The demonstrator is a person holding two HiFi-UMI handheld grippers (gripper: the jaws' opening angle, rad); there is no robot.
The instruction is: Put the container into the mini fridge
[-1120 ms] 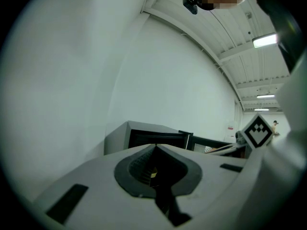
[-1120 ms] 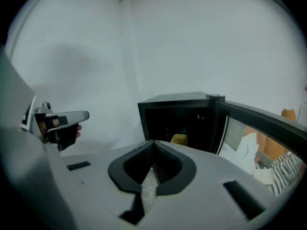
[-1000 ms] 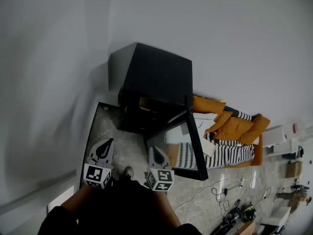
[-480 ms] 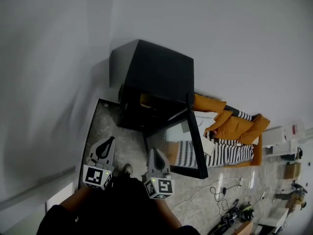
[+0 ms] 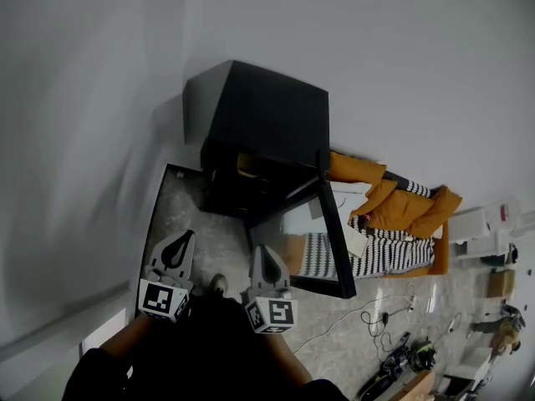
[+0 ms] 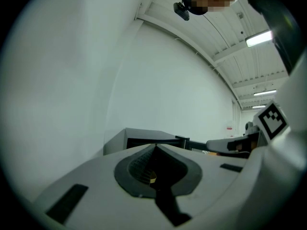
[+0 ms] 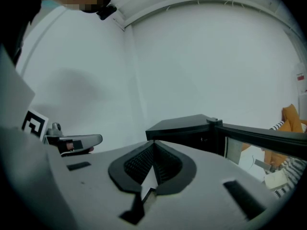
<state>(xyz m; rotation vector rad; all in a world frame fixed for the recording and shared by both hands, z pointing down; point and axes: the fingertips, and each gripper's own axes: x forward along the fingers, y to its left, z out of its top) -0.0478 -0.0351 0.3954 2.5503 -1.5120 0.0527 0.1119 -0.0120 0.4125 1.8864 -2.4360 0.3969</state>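
Head view: a black mini fridge (image 5: 267, 124) stands against a white wall (image 5: 376, 57), its door (image 5: 334, 241) swung wide toward an orange jacket (image 5: 401, 207) lying on striped fabric (image 5: 376, 257). A tan shape that appears to be the container (image 5: 247, 164) sits inside the fridge, high in the open compartment. The left gripper (image 5: 186, 236) and the right gripper (image 5: 261, 249) hang side by side over the stone-patterned floor (image 5: 209, 249), near the fridge but apart from it, both aimed at its open front. Cables (image 5: 368, 316) trail across the floor beyond the door.

Left gripper view: the fingers are clenched tip to tip with nothing between them. The fridge shows just beyond the tips, and the right gripper reaches in from the right edge.

Right gripper view: the fingers are pressed together, empty. The fridge and the top edge of its open door lie ahead to the right, and the left gripper is level at the left.
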